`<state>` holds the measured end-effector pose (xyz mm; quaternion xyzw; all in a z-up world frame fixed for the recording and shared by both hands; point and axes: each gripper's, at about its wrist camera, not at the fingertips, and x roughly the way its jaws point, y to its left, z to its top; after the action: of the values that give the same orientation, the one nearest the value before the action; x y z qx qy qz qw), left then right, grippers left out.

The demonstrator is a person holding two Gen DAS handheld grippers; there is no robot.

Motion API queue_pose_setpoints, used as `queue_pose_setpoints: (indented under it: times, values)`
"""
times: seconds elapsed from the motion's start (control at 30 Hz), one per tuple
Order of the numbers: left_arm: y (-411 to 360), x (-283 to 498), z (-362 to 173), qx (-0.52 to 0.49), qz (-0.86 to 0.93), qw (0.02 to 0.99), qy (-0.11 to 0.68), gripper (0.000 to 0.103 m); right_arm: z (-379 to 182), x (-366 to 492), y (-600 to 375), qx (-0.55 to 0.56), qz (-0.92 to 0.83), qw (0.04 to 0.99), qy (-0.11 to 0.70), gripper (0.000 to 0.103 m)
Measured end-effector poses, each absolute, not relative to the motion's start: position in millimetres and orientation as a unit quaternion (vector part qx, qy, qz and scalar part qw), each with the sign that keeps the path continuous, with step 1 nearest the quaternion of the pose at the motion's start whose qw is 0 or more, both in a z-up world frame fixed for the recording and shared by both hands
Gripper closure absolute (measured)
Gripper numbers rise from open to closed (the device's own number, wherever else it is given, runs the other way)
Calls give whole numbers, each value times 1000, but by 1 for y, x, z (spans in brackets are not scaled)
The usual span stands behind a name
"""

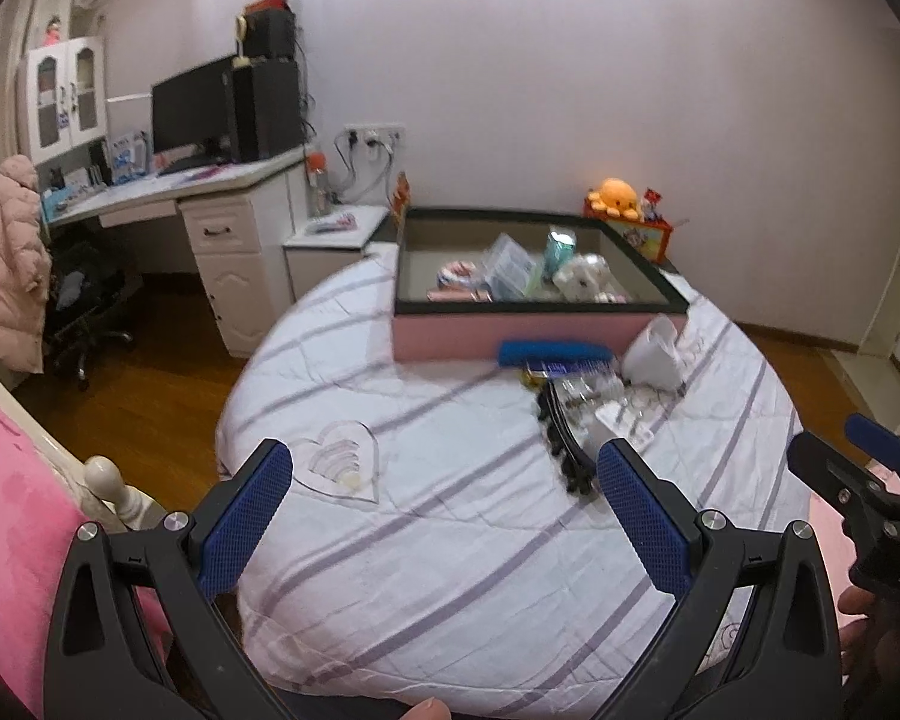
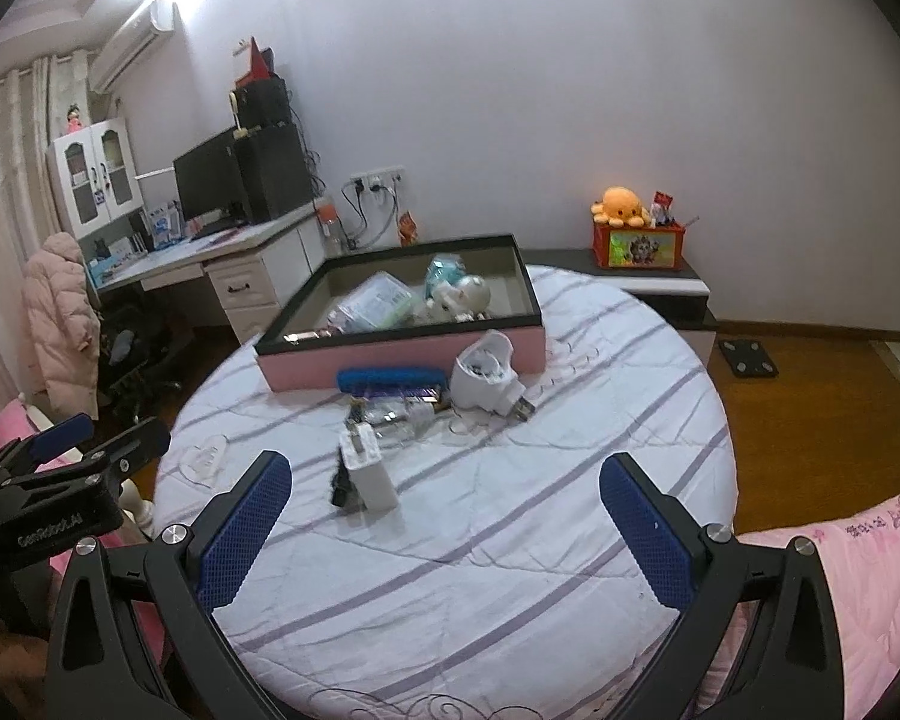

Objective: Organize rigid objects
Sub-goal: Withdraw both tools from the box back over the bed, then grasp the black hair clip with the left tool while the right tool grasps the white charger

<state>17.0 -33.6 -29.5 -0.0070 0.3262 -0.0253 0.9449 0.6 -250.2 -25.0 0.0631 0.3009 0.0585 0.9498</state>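
White with lilac stripes, the quilt on the bed [image 2: 510,540] carries everything. The pink box [image 2: 402,354] with a black rim sits at the far side, holding several small packets and a pale toy; its long side runs across both views. Just in front of it lies a blue bar-shaped thing [image 2: 393,378], its long axis parallel to the box's near wall. Beside that, a white plug-in device [image 2: 486,369] lies tipped, its metal prongs pointing toward the right. Nearer, a white charger block [image 2: 369,474] lies with its prongs pointing away toward the box, touching a black cord [image 1: 564,444]. A clear heart-shaped plaque [image 1: 345,459] lies apart on the left. The left gripper [image 1: 444,516] and right gripper [image 2: 444,522] both hover above the quilt, jaws spread wide and holding nothing.
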Motion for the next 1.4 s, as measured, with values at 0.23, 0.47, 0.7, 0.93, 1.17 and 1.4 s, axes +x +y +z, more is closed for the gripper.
queue_pose_setpoints:
  times: [0.23, 0.47, 0.7, 0.93, 1.17, 1.4]
  values:
    - [-35, 35, -55, -9, -29, 935, 354, 0, -53, 23, -247, 58, 78, 936, 339, 0]
    - [-34, 59, -75, -6, -36, 924, 381, 0, -87, 58, -230, 41, 104, 919, 378, 0]
    - [-28, 82, -86, -8, -39, 918, 395, 0, -101, 88, -218, 44, 140, 907, 394, 12]
    - [-42, 101, -92, 0, -63, 911, 407, 0, -113, 110, -209, 51, 177, 892, 413, 51]
    - [-58, 114, -95, -3, -85, 905, 416, 0, -114, 100, -214, 54, 189, 894, 403, 80]
    - [-87, 127, -114, 24, -97, 891, 442, 1, -110, 90, -242, 57, 139, 907, 394, 80]
